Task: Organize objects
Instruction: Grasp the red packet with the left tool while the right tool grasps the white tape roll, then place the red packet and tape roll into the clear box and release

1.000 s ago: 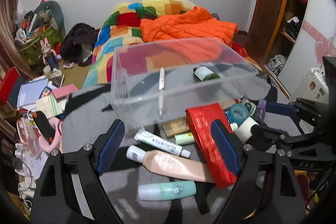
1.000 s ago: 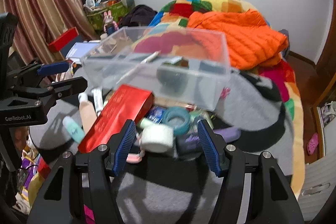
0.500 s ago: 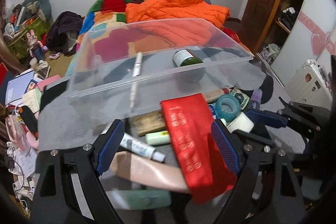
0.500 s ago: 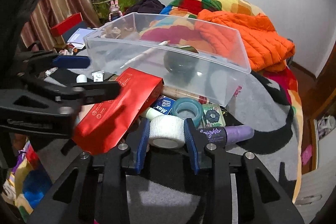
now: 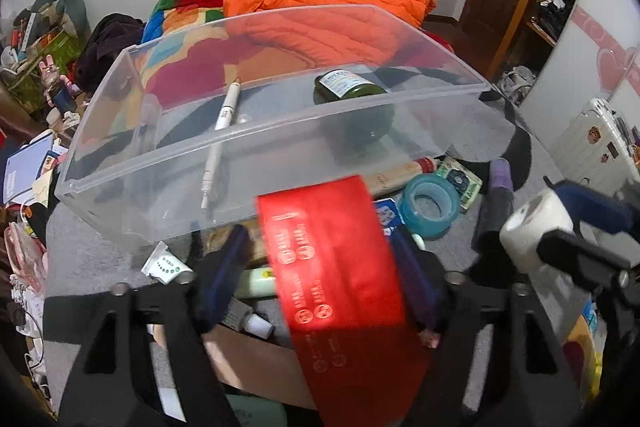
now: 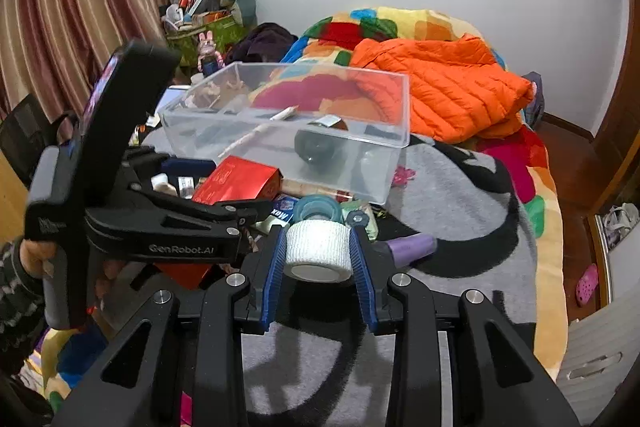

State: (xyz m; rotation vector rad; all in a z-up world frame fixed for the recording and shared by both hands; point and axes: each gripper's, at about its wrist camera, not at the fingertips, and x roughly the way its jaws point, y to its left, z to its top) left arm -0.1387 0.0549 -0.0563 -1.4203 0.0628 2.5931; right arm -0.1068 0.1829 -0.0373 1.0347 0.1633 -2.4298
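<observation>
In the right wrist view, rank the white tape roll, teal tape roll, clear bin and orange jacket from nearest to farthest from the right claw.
1. White tape roll, clamped in the right claw.
2. Teal tape roll, just beyond it.
3. Clear bin, farther ahead, slightly left.
4. Orange jacket, behind the bin, right.

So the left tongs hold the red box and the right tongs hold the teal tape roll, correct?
Not quite. The right tongs grip the white tape roll, as the right wrist view shows; the teal roll lies behind it. The left tongs do hold the red box.
</observation>
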